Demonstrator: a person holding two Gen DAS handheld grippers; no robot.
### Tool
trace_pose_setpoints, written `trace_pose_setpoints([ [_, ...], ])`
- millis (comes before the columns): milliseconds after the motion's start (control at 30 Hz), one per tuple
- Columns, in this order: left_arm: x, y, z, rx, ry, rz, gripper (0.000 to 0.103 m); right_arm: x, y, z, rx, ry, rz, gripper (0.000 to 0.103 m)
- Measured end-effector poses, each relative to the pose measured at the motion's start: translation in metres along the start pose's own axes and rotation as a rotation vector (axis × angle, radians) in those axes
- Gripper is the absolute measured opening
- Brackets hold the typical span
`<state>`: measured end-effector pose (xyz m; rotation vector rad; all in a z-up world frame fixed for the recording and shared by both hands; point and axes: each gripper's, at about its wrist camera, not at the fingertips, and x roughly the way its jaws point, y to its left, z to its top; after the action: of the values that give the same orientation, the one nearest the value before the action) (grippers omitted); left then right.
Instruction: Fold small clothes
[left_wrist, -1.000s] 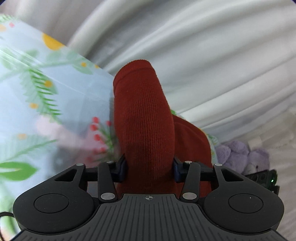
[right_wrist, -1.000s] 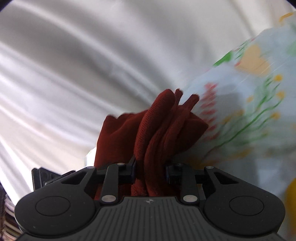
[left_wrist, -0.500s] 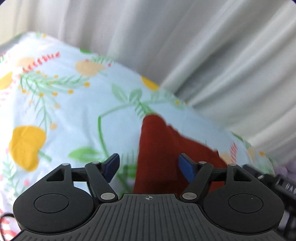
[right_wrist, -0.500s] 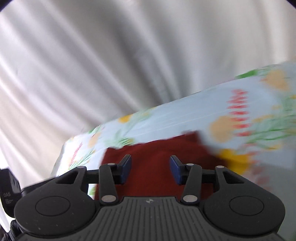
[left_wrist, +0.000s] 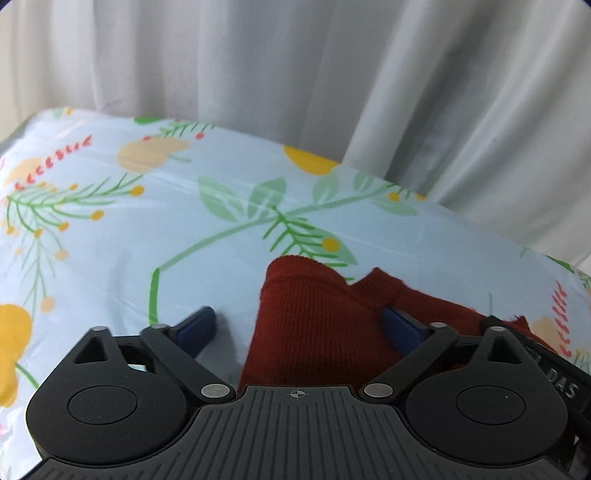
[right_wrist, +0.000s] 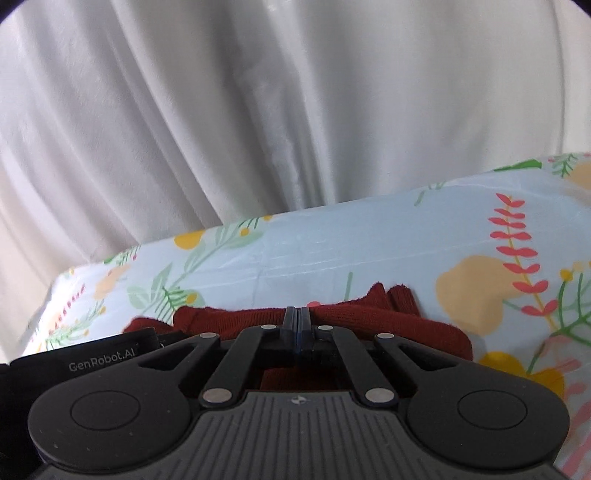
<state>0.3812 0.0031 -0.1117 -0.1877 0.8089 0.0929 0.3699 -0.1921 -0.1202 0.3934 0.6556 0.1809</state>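
Red knitted garment (left_wrist: 314, 325) lies on the floral sheet (left_wrist: 110, 240) between the wide-open left claw (left_wrist: 299, 325); right claw (right_wrist: 297, 325), closed and empty, hovers above it.

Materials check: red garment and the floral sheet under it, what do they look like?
Red garment: knit, likely wool or acrylic; fine vertical ribbing, matte, slightly fuzzy edges. Floral sheet: thin smooth cover, maybe plastic or coated fabric; printed pattern, soft sheen, sharp crease lines. Exact fibre of either cannot be told.

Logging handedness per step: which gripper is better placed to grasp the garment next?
Left gripper: its jaws are open astride the dark red knitted garment. The right gripper is shut, empty.
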Motion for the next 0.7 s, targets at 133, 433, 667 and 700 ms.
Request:
trace_pose_setpoints([
  [133,-0.001,-0.002,-0.002,0.004,-0.015,0.006,0.101,0.0,0.001,0.001,0.002,-0.009,-0.006,0.0],
  [433,-0.022,0.018,-0.007,-0.038,0.034,-0.079,0.101,-0.035,-0.005,-0.009,0.086,0.028,0.026,0.0],
  [667,-0.126,0.082,-0.073,-0.09,0.035,-0.225,0.102,-0.168,-0.056,-0.066,0.261,0.07,0.02,0.059],
  [700,-0.14,0.088,-0.088,-0.069,0.027,-0.207,0.102,-0.185,-0.068,-0.077,0.31,0.079,0.006,0.065],
])
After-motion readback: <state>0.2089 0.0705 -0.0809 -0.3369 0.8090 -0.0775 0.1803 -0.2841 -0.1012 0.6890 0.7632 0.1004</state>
